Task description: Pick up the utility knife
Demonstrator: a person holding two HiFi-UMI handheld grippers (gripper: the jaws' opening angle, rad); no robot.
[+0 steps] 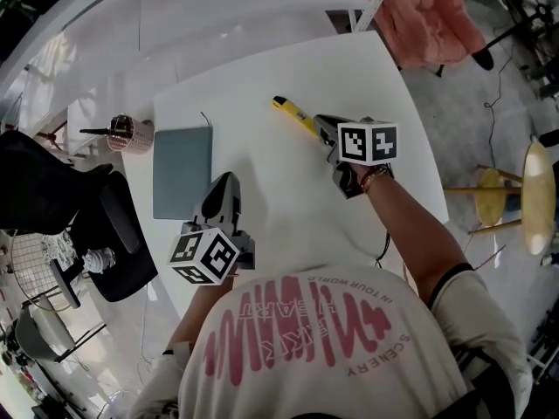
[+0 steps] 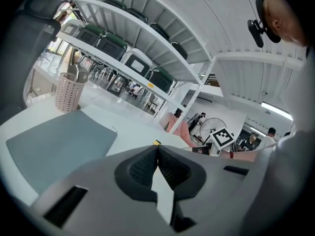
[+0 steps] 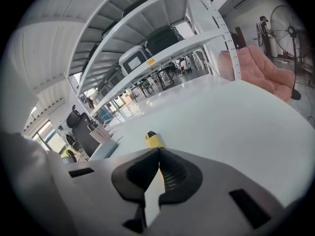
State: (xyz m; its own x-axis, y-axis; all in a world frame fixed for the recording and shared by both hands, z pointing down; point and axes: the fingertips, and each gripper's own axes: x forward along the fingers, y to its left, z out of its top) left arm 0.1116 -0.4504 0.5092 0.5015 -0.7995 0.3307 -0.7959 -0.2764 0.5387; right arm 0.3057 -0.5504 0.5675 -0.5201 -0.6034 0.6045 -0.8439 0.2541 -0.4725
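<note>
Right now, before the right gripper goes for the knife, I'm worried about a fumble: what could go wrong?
The right gripper is shut close behind the yellow utility knife; advancing like this would likely shove it across the white table. It lies flat and end-on, so the fingers may catch only its end.

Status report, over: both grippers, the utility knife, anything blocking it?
Left gripper shut, empty; right gripper shut, empty. Utility knife lying on the white table, just beyond the right tips. Nothing in the way.
</note>
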